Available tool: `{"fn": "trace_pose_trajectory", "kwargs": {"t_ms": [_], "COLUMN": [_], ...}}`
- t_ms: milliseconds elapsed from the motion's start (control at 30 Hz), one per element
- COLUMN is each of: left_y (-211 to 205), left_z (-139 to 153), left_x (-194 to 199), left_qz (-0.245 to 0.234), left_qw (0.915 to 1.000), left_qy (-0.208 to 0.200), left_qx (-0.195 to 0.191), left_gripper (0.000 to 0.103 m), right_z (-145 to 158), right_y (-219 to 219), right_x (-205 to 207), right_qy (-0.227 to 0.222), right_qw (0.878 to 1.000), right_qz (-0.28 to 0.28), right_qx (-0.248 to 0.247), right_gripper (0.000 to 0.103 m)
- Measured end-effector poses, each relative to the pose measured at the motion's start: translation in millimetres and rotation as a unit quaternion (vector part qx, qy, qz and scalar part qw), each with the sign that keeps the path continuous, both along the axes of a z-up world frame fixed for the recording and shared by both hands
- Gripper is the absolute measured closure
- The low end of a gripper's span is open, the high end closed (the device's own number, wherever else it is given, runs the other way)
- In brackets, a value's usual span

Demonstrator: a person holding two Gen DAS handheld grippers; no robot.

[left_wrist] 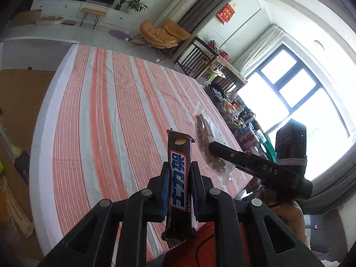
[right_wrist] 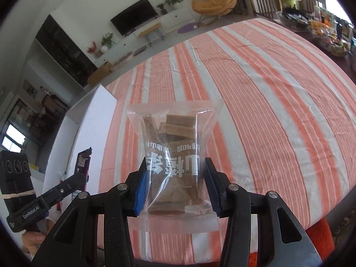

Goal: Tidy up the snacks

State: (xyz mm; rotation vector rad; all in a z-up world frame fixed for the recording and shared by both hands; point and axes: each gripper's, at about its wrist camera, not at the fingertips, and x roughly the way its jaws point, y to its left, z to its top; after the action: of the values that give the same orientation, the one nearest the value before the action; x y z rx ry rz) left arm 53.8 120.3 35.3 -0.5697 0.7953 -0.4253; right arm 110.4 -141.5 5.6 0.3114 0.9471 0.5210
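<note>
In the left wrist view my left gripper (left_wrist: 179,166) is shut on a brown chocolate bar (left_wrist: 179,175) that stands upright between the pads, lifted above the striped tablecloth (left_wrist: 106,115). My right gripper (right_wrist: 174,173) is shut on a clear bag of brown snack strips (right_wrist: 174,142), its pads pressing the bag's sides, held above the cloth. From the left wrist view the right gripper (left_wrist: 222,153) shows at the right with the clear bag (left_wrist: 207,138) in it. The right wrist view shows the left gripper (right_wrist: 77,178) at the lower left, holding the chocolate bar (right_wrist: 83,164).
A white box (right_wrist: 89,115) stands at the table's left edge. A cluttered side table with baskets of snacks (left_wrist: 235,111) runs along the right, by the window. Cardboard (left_wrist: 20,102) lies on the floor at the left. A hand (right_wrist: 33,238) grips the left tool.
</note>
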Motion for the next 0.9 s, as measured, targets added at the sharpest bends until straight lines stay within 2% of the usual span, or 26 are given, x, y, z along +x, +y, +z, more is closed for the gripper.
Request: {"fn": "trace_pose_trajectory", "kwargs": {"t_ms": [133, 200, 267, 367, 400, 433, 467, 500, 533, 567, 600, 667, 767, 800, 900], "left_y": [61.6, 93.6, 125.9, 172.7, 185.6, 199.5, 208.7, 217.8, 223.2, 228.2, 229.7, 224.8, 210.0, 204.0, 189.5], "left_z": [57.9, 73.2, 76.4, 53.1, 40.8, 23.0, 6.4, -9.6, -24.2, -34.8, -43.3, -50.1, -47.3, -43.1, -29.8], "left_x": [-51.2, -72.6, -87.9, -94.1, -91.5, -90.1, -87.1, -85.4, -82.8, -83.7, -86.6, -94.1, -96.3, -97.3, -100.6], "left_qz": [0.054, 0.096, 0.15, 0.237, 0.262, 0.29, 0.311, 0.325, 0.334, 0.343, 0.355, 0.373, 0.386, 0.39, 0.385], "left_qw": [0.9976, 0.9942, 0.9871, 0.967, 0.9578, 0.9449, 0.9324, 0.923, 0.9149, 0.9075, 0.8994, 0.8898, 0.8777, 0.8748, 0.8777], "left_qy": [-0.042, -0.048, -0.043, -0.01, 0.004, 0.024, 0.044, 0.064, 0.086, 0.107, 0.121, 0.111, 0.084, 0.074, 0.03], "left_qx": [-0.009, 0.008, 0.038, 0.094, 0.119, 0.151, 0.179, 0.197, 0.21, 0.218, 0.225, 0.238, 0.271, 0.278, 0.283], "left_gripper": [0.086, 0.086, 0.086, 0.086, 0.086, 0.086, 0.079, 0.066, 0.055, 0.032, 0.023, 0.022, 0.012, 0.01, 0.002], "right_z": [47.9, 63.5, 70.9, 66.6, 60.5, 52.8, 41.2, 30.6, 20.8, 11.5, 5.7, 1.9, 7.5, 9.1, 15.7], "right_y": [88.5, 137.5, 190.2, 257.6, 275.8, 292.0, 307.0, 318.2, 325.5, 327.5, 323.0, 306.2, 281.6, 274.1, 255.3], "right_x": [-11.0, -18.5, -27.9, -40.8, -43.6, -45.2, -45.3, -44.9, -45.8, -46.4, -48.3, -54.5, -70.1, -74.3, -82.4], "right_qy": [-0.024, -0.025, -0.026, -0.044, -0.049, -0.052, -0.056, -0.059, -0.058, -0.056, -0.054, -0.057, -0.089, -0.099, -0.11], "right_qw": [0.992, 0.983, 0.972, 0.963, 0.961, 0.96, 0.958, 0.957, 0.957, 0.958, 0.96, 0.963, 0.962, 0.962, 0.965], "right_qz": [0.106, 0.162, 0.216, 0.258, 0.267, 0.274, 0.28, 0.284, 0.284, 0.279, 0.273, 0.262, 0.241, 0.233, 0.204], "right_qx": [0.062, 0.084, 0.089, 0.057, 0.044, 0.036, 0.026, 0.012, -0.005, -0.023, -0.031, -0.04, -0.093, -0.106, -0.124], "right_gripper": [0.055, 0.055, 0.054, 0.054, 0.054, 0.053, 0.048, 0.042, 0.037, 0.034, 0.034, 0.033, 0.024, 0.024, 0.023]}}
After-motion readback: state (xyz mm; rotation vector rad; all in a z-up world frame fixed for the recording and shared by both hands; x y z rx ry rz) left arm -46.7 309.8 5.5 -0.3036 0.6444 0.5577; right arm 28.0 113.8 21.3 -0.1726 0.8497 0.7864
